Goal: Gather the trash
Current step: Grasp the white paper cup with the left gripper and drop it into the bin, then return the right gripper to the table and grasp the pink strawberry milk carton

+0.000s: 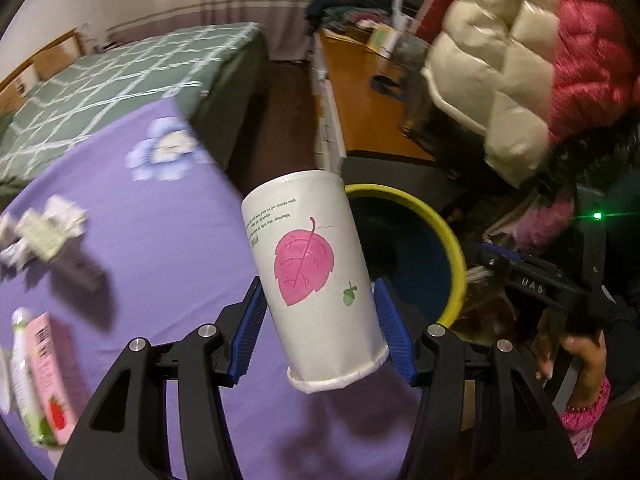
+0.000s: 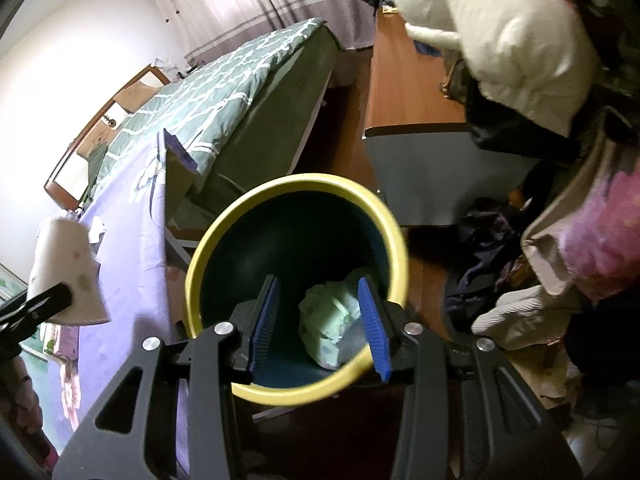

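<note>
Above the edge of the purple tabletop (image 1: pixel 160 240), the left gripper (image 1: pixel 320 320) holds a white paper cup (image 1: pixel 312 276) printed with a pink leaf, its blue pads pressed against the cup's two sides near the base, the cup tilted with its mouth away from the camera. Just beyond the cup stands the yellow-rimmed bin (image 1: pixel 452 248), dark inside, beside the tabletop on the floor. The step in hand looks like carrying the cup to the bin; the next move calls for bringing it over the bin's mouth and then parting the jaws so it falls clear of the rim. The right gripper (image 2: pixel 324 324) hangs over the same bin (image 2: pixel 224 240) with its jaws partly apart and nothing between them; a crumpled pale green wrapper (image 2: pixel 332 324) lies at the bottom of the bin beneath them. That gripper sits right over the opening, so it may crowd the drop unless it gives way. More trash waits on the tabletop: a crumpled paper wad (image 1: pixel 44 228), a dark small object (image 1: pixel 86 272) beside it, and a pink carton (image 1: pixel 50 372) with a bottle next to it. A bed with a green checked cover (image 1: pixel 120 80) lies behind, and padded jackets (image 1: pixel 520 60) hang close on the right.
</note>
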A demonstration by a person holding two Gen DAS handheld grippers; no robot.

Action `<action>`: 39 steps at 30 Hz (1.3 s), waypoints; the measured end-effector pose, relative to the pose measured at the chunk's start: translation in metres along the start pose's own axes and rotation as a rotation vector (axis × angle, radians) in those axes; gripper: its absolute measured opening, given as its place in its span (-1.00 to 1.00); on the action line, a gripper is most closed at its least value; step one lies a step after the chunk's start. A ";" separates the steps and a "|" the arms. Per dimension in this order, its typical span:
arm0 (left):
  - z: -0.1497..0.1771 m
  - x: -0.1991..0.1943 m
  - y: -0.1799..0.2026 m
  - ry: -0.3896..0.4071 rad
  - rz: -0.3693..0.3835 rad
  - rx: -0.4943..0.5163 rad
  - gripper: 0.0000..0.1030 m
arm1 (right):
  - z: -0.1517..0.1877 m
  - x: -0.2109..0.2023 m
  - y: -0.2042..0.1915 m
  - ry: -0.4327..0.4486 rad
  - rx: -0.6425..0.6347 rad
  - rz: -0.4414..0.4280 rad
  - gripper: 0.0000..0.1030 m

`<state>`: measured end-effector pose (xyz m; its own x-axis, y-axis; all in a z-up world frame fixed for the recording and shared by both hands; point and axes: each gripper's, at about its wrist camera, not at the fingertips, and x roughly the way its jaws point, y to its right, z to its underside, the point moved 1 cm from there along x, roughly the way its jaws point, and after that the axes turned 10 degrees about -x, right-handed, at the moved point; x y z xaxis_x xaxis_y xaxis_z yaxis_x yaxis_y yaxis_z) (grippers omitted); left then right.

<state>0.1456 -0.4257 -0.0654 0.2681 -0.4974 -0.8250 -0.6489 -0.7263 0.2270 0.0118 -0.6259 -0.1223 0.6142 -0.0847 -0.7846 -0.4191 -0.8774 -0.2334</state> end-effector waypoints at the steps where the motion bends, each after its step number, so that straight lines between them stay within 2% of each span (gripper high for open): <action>1: -0.001 0.006 0.007 -0.005 0.002 0.010 0.08 | 0.001 -0.002 0.003 0.004 0.000 0.007 -0.16; 8: -0.012 0.048 0.054 -0.042 0.024 0.065 0.11 | 0.014 -0.018 0.022 0.024 0.011 0.053 -0.06; 9: -0.014 0.053 0.057 -0.043 0.022 0.064 0.14 | 0.015 -0.019 0.023 0.025 0.010 0.059 -0.03; 11: -0.016 0.060 0.063 -0.038 0.009 0.068 0.35 | 0.017 -0.022 0.026 0.027 0.011 0.067 -0.02; 12: -0.016 0.060 0.064 -0.032 0.003 0.071 0.47 | 0.017 -0.022 0.026 0.028 0.012 0.067 -0.02; 15: -0.017 0.058 0.065 -0.018 -0.007 0.071 0.51 | 0.019 -0.024 0.027 0.032 0.013 0.066 -0.01; 19: -0.013 0.035 0.055 0.015 -0.004 0.061 0.56 | 0.021 -0.024 0.023 0.033 0.007 0.060 0.00; 27: 0.010 -0.044 -0.007 0.156 -0.051 -0.037 0.70 | 0.019 -0.014 -0.010 0.015 -0.052 0.030 0.01; 34: 0.050 -0.123 -0.099 0.299 -0.175 -0.187 0.74 | 0.016 -0.005 -0.070 -0.001 -0.149 -0.015 0.01; 39: 0.077 -0.168 -0.156 0.375 -0.269 -0.282 0.78 | 0.015 0.002 -0.131 -0.009 -0.239 -0.072 0.03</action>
<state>0.1475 -0.1922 -0.0022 0.6678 -0.3741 -0.6434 -0.3197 -0.9249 0.2060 0.0575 -0.5037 -0.1020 0.6308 -0.0145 -0.7758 -0.2037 -0.9679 -0.1475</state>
